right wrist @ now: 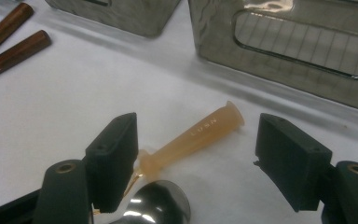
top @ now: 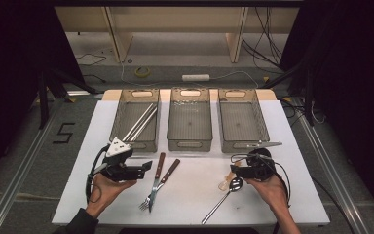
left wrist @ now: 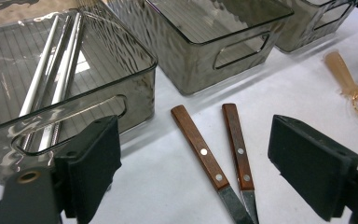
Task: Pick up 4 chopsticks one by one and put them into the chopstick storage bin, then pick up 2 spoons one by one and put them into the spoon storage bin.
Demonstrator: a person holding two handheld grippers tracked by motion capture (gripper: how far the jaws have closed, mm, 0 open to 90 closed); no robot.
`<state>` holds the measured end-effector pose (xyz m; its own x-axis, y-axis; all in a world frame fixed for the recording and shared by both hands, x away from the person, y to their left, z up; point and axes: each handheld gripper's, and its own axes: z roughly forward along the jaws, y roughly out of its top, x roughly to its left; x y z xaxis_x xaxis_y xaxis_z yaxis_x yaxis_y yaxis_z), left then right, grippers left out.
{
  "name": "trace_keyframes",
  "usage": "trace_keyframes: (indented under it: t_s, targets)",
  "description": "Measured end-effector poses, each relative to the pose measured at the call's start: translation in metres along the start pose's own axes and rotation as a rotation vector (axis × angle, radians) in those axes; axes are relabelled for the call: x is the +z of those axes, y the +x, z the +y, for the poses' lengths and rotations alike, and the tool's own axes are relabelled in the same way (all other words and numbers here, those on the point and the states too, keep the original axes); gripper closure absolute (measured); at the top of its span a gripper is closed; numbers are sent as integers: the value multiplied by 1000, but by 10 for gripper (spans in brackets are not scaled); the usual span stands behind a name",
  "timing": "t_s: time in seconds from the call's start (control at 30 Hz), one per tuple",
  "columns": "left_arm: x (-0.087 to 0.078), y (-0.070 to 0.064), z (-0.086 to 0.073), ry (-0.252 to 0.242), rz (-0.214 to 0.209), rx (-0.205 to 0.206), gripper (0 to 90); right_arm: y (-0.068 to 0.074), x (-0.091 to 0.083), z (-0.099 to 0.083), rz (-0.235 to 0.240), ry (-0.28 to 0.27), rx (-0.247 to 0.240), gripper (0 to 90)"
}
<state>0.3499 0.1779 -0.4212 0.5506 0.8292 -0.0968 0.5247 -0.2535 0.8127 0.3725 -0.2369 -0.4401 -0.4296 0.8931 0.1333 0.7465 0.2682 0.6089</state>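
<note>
High view. You have three smoky translucent plastic bins in a row at the far half of the white tabletop point(top: 102, 195): the left bin point(top: 118, 117), the middle bin point(top: 190, 141) and the right bin point(top: 263, 131). The left bin holds a bundle of long silver metal rods point(top: 140, 122), running from 7 to 1 o'clock; the other two look empty. Near the board's centre lie two wooden-handled utensils point(top: 161, 175), a fork and a knife, handles toward 1 o'clock and working ends toward 7. At 4 o'clock lies one steel spoon point(top: 224, 197), bowl toward 1 o'clock. Your left gripper point(top: 143, 167) rests in your left hand point(top: 108, 187), your right gripper point(top: 233, 169) in your right hand point(top: 272, 187).

Left gripper view. Your left gripper point(left wrist: 196, 163) has its jaws standing wide apart, nothing between them but the two brown riveted handles point(left wrist: 214, 144) on the table beyond. One translucent amber plastic spoon point(left wrist: 347, 81) lies at 2 o'clock.

Right gripper view. Your right gripper point(right wrist: 196, 158) has its jaws apart, bracketing the amber spoon point(right wrist: 193, 135), whose handle points to 1 o'clock. The steel spoon's bowl point(right wrist: 156, 205) sits at 6 o'clock.
</note>
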Motion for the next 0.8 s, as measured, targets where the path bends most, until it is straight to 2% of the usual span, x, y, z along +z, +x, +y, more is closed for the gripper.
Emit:
trace_keyframes:
  t_s: [0.17, 0.4, 0.53, 0.8]
  targets:
    - [-2, -3, -3, 2, 7, 12, 162, -1, 9, 3, -1, 46, 17, 308]
    - [-5, -5, -5, 1, 8, 17, 159, -1, 19, 8, -13, 81, 33, 308]
    - [-7, -7, -6, -22, -3, 14, 158, 0, 23, 10, -13, 102, 44, 308]
    - [-12, -8, -7, -61, -10, 14, 158, 1, 34, 12, -35, 148, 30, 308]
